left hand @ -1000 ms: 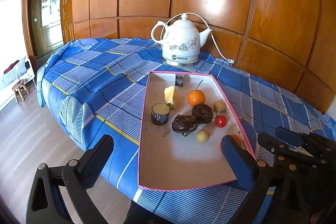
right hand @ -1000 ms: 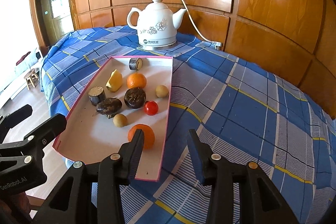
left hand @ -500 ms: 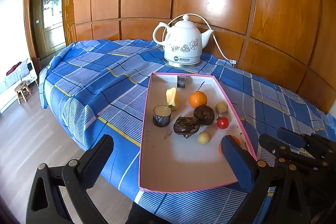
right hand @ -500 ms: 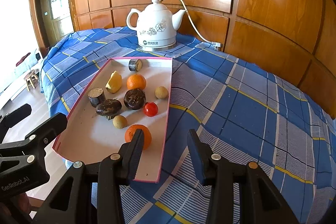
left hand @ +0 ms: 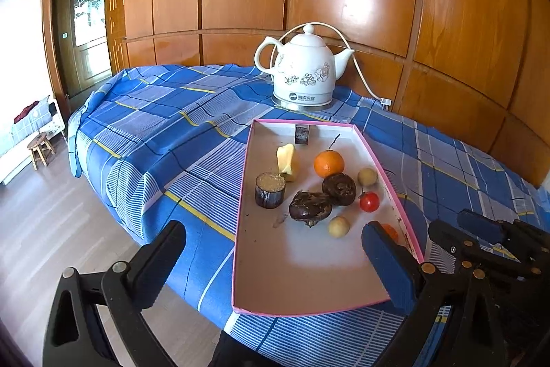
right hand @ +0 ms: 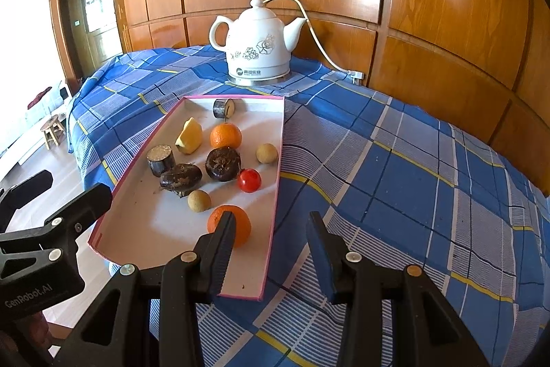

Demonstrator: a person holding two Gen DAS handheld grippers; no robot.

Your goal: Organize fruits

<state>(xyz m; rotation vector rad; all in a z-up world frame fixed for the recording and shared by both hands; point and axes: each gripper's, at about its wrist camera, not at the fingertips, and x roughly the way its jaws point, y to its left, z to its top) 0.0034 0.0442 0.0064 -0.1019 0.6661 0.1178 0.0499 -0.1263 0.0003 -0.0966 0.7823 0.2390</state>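
Observation:
A pink-rimmed white tray (left hand: 240,229) (right hand: 275,195) lies on the blue plaid table. It holds two oranges (left hand: 328,163) (right hand: 237,226), a red tomato (left hand: 369,201) (right hand: 249,180), two dark wrinkled fruits (left hand: 310,208) (right hand: 222,163), two small tan fruits (left hand: 339,226) (right hand: 199,200), a yellow wedge (left hand: 287,159) (right hand: 189,136) and two dark cut cylinders (left hand: 270,190) (right hand: 160,159). My left gripper (left hand: 271,255) is open and empty over the tray's near end. My right gripper (right hand: 271,246) is open and empty, its left finger in front of the near orange.
A white ceramic kettle (left hand: 302,71) (right hand: 257,47) with a cord stands behind the tray against the wood-panel wall. The table's edge drops to the floor at the left, where a small stool (left hand: 41,148) stands. Bare tablecloth (right hand: 412,181) lies right of the tray.
Both grippers have drifted slightly back and up; the tray sits a little lower in both views. Jaws and fruits are unchanged.

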